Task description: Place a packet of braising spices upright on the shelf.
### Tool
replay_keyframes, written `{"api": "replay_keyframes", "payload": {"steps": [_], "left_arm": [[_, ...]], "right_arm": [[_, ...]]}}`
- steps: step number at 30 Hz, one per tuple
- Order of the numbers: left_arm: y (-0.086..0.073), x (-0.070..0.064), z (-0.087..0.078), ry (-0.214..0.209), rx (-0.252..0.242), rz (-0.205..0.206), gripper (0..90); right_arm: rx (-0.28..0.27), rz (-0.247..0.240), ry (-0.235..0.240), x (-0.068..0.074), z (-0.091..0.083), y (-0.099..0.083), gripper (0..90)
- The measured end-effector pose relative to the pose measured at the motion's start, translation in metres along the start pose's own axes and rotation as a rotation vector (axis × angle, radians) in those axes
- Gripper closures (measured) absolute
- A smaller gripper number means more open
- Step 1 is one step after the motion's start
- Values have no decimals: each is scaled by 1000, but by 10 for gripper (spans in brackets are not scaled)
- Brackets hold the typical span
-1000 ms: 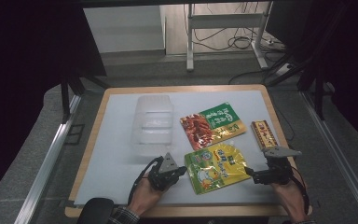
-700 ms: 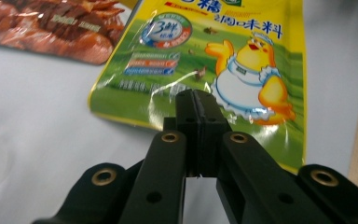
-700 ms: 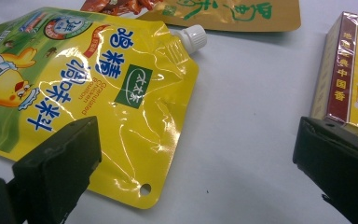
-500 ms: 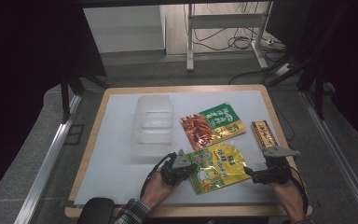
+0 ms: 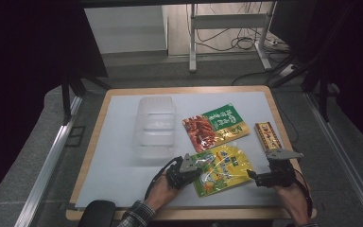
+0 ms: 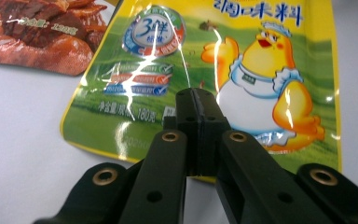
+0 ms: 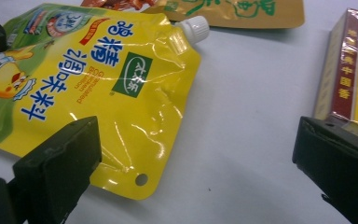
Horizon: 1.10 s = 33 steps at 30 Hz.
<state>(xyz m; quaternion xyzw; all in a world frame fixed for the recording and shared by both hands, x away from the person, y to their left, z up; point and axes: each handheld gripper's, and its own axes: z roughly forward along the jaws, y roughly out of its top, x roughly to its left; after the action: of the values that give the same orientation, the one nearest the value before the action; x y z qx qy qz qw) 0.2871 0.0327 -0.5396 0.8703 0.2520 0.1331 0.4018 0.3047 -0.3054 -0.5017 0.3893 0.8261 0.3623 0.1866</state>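
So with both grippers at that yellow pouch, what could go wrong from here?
The left gripper is shut, with its tips over the yellow pouch's bottom edge; if it has pinched nothing, a lift would leave the pouch behind. The right gripper stands wide open beside the pouch's corner, close to the boxed bar, so closing or sweeping may nudge that instead.

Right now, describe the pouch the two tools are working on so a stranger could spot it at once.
On the white mat of the wooden table, look at the near edge, in front of the red-and-green snack bag. The yellow pouch lies flat there between the left tool and right tool. It alone has a cartoon chick and a white screw cap.
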Motion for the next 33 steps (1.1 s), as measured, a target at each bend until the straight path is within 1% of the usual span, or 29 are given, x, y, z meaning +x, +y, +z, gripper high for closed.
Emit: {"api": "replay_keyframes", "payload": {"steps": [1, 2, 3, 5, 8, 11, 13, 14, 15, 17, 18, 20, 22, 23, 24, 25, 26, 27, 29, 30, 31, 32, 33], "left_arm": [[0, 0, 0, 0, 0, 0, 900], [-2, 1, -1, -7, 8, -25, 900], [-2, 1, -1, -8, 14, -29, 900], [-3, 0, -2, 4, 13, -18, 900], [-3, -1, -2, 8, 21, -16, 900], [-5, 2, -4, -15, 30, -44, 900], [-6, 2, -5, -18, 29, -45, 900], [-6, 2, -5, -18, 29, -45, 900], [-6, 2, -5, -19, 29, -42, 900], [-7, 3, -5, -25, 26, -43, 900], [-6, 3, -4, -28, 22, -53, 900], [-7, 3, -4, -27, 22, -51, 900], [-7, 4, -5, -31, 23, -60, 900], [-7, 4, -5, -31, 23, -60, 900], [-7, 4, -5, -28, 27, -54, 900], [-7, 4, -5, -28, 27, -54, 900], [-7, 3, -5, -27, 27, -52, 900], [-7, 3, -5, -24, 28, -46, 900], [-7, 3, -5, -24, 28, -44, 900], [-6, 3, -5, -25, 28, -46, 900], [-7, 3, -5, -28, 23, -56, 900], [-7, 4, -5, -31, 27, -54, 900], [-7, 4, -5, -31, 26, -55, 900]], "right_arm": [[0, 0, 0, 0, 0, 0, 12], [7, -2, 5, 2, 1, 1, 13], [9, -2, 12, 3, 1, 1, 12], [16, -7, 16, 4, 2, 1, 13], [18, -5, 28, 7, 3, 2, 12], [15, -2, 45, 8, 3, 3, 12], [11, 3, 62, 8, 5, 4, 12], [11, 3, 62, 8, 5, 4, 12], [25, 20, 82, 9, 9, 5, 10], [34, 30, 107, 10, 14, 5, 10], [35, 34, 115, 10, 17, 6, 10], [33, 46, 139, 9, 21, 8, 10], [37, 52, 161, 9, 26, 10, 10], [37, 52, 161, 9, 26, 10, 10], [49, 55, 179, 9, 31, 11, 10], [49, 55, 179, 9, 31, 11, 10], [51, 64, 197, 9, 33, 12, 10], [50, 79, 227, 8, 37, 15, 15], [55, 75, 244, 8, 42, 17, 17], [55, 75, 244, 8, 42, 17, 17], [64, 88, 282, 8, 47, 19, 23], [74, 92, 297, 9, 50, 19, 25], [74, 92, 297, 9, 50, 19, 25]]}}
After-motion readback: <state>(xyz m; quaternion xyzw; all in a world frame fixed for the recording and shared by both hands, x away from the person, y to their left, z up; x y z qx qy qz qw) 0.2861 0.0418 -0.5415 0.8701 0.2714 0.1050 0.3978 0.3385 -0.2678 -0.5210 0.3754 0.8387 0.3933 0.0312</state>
